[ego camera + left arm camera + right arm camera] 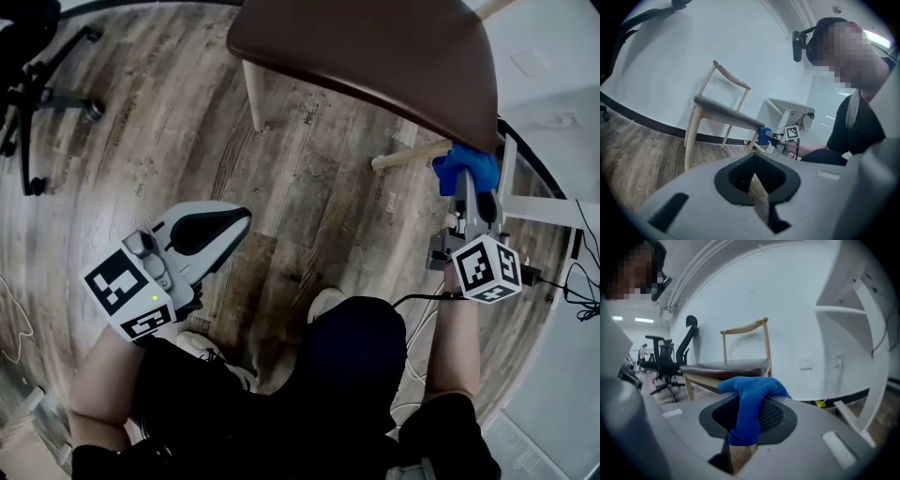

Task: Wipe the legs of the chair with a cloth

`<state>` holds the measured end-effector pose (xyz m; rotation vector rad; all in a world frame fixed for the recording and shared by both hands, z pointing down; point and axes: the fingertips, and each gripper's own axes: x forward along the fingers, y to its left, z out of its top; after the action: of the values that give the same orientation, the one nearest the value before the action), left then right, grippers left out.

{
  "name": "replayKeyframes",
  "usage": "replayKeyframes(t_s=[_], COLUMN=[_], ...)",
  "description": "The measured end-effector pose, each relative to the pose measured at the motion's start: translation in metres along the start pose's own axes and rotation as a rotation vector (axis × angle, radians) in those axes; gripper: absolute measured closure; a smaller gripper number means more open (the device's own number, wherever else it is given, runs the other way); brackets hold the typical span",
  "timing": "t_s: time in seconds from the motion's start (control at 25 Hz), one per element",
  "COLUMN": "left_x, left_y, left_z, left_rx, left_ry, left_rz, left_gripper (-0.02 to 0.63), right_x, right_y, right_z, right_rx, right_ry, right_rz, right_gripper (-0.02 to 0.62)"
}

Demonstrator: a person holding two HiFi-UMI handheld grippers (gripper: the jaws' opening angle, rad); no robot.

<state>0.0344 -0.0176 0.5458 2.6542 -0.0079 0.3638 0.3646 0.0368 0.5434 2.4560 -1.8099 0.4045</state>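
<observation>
A wooden chair with a dark brown seat (375, 56) and pale legs stands ahead of me on the wood floor. My right gripper (466, 187) is shut on a blue cloth (466, 167), which is held against the upper end of the near right leg (412, 155), just under the seat edge. In the right gripper view the cloth (750, 394) hangs out of the right gripper (747, 420) with the seat (726, 365) behind it. My left gripper (211, 230) hangs low at the left, shut and empty, well away from the chair. The left gripper view shows the left gripper (757, 187), chair (726, 115) and cloth (763, 135).
A black office chair (37, 94) on castors stands at the far left. A white desk frame (544, 206) and loose cables (572, 281) sit close on the right, beside the chair. The person's knees and a shoe (323, 305) are directly below. The white wall has a black skirting.
</observation>
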Motion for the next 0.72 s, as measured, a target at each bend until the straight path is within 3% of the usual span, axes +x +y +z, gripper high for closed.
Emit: replayKeyframes(t_s=[0.12,0.2,0.72], left_x=[0.001,0.001,-0.009], left_y=[-0.001,-0.001,0.015], left_z=[-0.002,-0.003,-0.012], left_rx=[-0.001,0.000,-0.021], left_ry=[0.007,0.013,0.026], left_rz=[0.002,0.004,0.050], left_gripper=[0.598,0.598,0.598], right_x=[0.010,0.019,0.053], right_y=[0.002,0.004,-0.011], right_z=[-0.003,-0.012,-0.114], right_rx=[-0.156,-0.180,-0.068], right_ry=[0.050,0.073,0.210], right_rz=[-0.055,-0.070,-0.079], right_gripper=[0.494,0.494,0.494])
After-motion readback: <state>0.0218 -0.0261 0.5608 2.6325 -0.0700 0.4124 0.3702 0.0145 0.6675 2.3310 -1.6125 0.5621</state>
